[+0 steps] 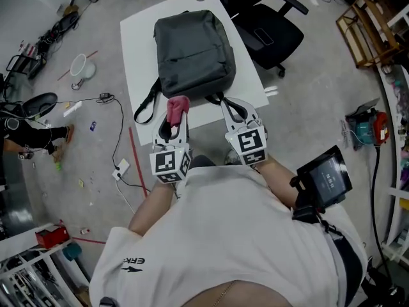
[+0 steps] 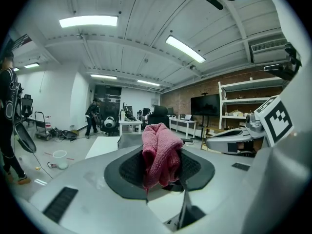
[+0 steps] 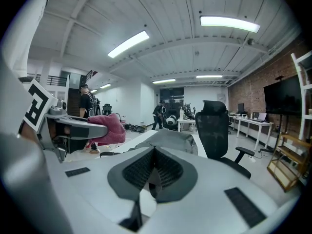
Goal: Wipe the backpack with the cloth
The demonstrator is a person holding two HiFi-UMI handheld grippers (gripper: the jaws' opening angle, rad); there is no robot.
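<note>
A dark grey backpack (image 1: pixel 193 55) lies flat on the white table (image 1: pixel 137 31), straps trailing toward me. My left gripper (image 1: pixel 174 117) is shut on a bunched pink cloth (image 1: pixel 177 107), held at the table's near edge just short of the backpack; in the left gripper view the cloth (image 2: pixel 159 152) stands up between the pads. My right gripper (image 1: pixel 234 109) is shut with nothing in it, hovering at the backpack's near end. In the right gripper view the jaws (image 3: pixel 153 172) meet, with the backpack (image 3: pixel 171 141) lying ahead and the cloth (image 3: pixel 107 129) at left.
A black office chair (image 1: pixel 265 27) stands right of the table. A white bucket (image 1: pixel 80 68), cables and a power strip (image 1: pixel 119 168) litter the floor at left. Wooden shelving (image 1: pixel 367 27) is at far right. People stand far across the room (image 2: pixel 92 116).
</note>
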